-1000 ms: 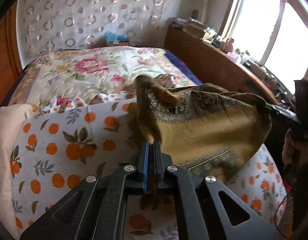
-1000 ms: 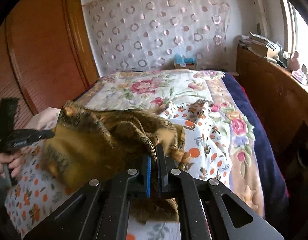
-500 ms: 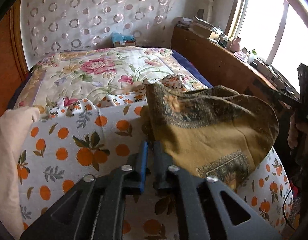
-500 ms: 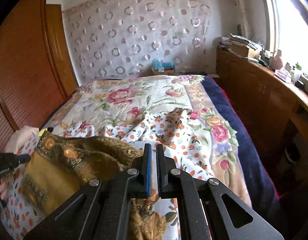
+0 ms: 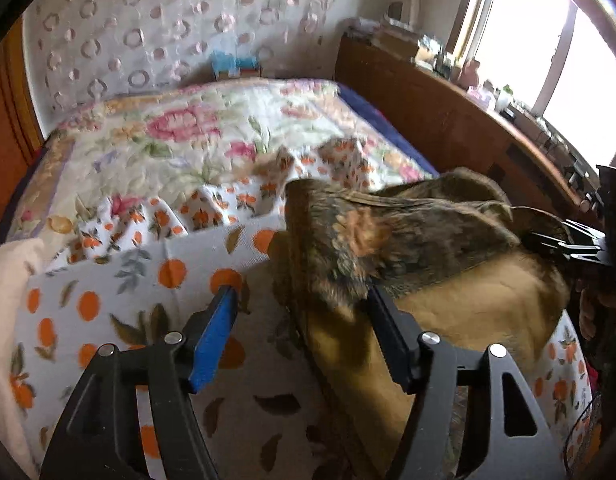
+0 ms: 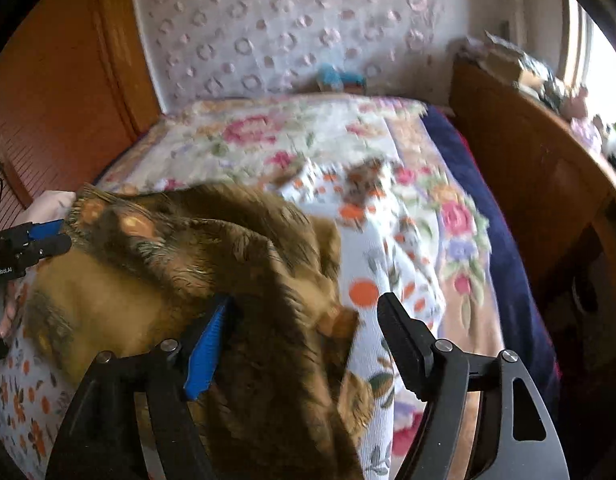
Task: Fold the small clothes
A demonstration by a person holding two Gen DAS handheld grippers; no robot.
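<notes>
Now both of my grippers stand spread wide. My left gripper (image 5: 302, 300) has its jaws far apart, the blue-padded finger (image 5: 214, 340) out over the orange-print fabric (image 5: 108, 292) and the black finger (image 5: 390, 340) pressed against the edge of the brown patterned garment (image 5: 420, 264); nothing is pinched between them. My right gripper (image 6: 304, 308) is likewise released, with its blue pad (image 6: 206, 354) just beside the garment's (image 6: 180, 276) bunched folds and its black finger (image 6: 404, 344) clear of them, over the white orange-dotted cloth (image 6: 372, 276).

The garment lies in a loose heap on the near end of the bed, on top of the orange-print fabric. Its darker ornamented border is flopped over the plain mustard-brown part (both views are smeared, so the finer pattern is hard to read). Part of it drapes down toward the right wrist camera, between the fingers.

From the left wrist view I see the right gripper (image 5: 564, 242) at the far right edge of the garment, its tips touching or nearly touching the cloth. From the right wrist view the left gripper (image 6: 54, 236) sits at the garment's left edge, beside a pale cream cloth (image 6: 48, 206).

Beyond the heap the floral quilt (image 5: 180, 136) covers the bed, a wooden ledge (image 5: 448, 116) runs along its right side, and a circle-patterned curtain (image 6: 292, 28) hangs at the back.
</notes>
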